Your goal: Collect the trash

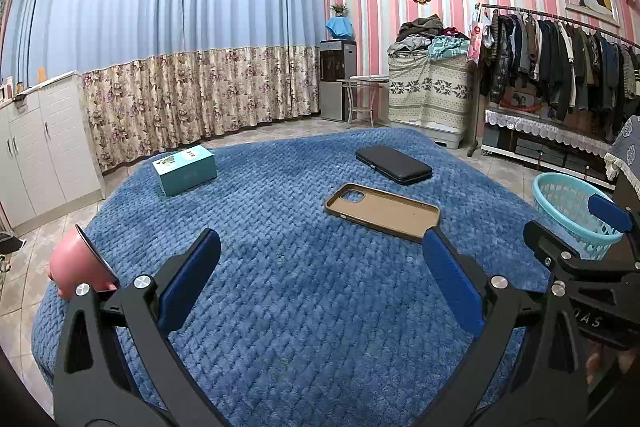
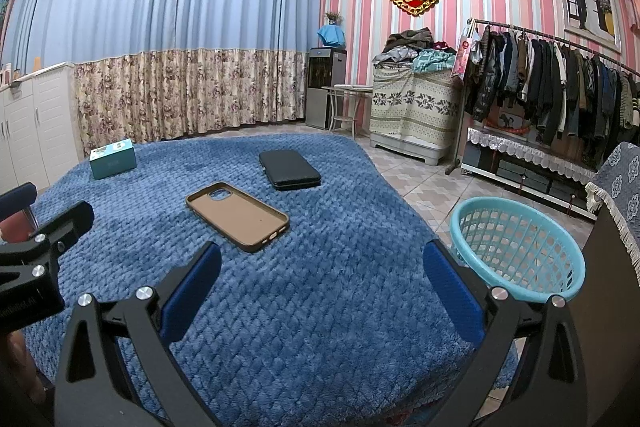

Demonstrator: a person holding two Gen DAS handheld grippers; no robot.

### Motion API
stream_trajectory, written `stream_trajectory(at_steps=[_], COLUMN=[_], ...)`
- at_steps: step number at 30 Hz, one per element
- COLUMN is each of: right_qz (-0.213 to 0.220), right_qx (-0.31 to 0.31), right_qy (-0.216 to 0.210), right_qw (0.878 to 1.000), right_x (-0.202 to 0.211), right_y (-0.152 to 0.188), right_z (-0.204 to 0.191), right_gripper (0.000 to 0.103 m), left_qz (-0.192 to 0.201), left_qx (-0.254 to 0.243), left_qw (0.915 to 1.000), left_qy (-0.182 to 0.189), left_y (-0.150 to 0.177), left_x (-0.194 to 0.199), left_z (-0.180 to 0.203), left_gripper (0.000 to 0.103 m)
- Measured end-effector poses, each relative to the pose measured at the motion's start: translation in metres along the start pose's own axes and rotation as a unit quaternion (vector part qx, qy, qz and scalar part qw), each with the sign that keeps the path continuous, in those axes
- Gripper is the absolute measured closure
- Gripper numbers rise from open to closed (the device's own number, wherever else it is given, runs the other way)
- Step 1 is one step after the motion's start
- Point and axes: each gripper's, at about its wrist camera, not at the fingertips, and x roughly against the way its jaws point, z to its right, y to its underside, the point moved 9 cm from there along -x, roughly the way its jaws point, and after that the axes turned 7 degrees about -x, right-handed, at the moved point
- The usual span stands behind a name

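Pink cup [image 1: 78, 265], perhaps, left view only

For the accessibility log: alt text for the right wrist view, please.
Open right gripper hovers empty over a blue blanket holding a tan phone case, black case and teal box; a turquoise basket sits right.

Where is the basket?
The basket stands off the blue blanket's right edge, beyond the right gripper's right finger.
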Motion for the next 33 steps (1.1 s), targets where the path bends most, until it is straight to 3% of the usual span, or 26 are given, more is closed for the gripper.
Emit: stream_trajectory(at_steps=[33], right_qz=[0.001], right_qx=[-0.001], right_qy=[0.002], right_qw=[1.000], right_x=[0.0003], right_y=[0.0008], right_z=[0.0013], right_gripper=[0.005], left_qz=[-0.001], left_qx=[0.004], left_qw=[1.0000], left_qy=[0.002], left_y=[0.0021], left_x=[0.0012], left_z=[0.0026], left_gripper=[0.005])
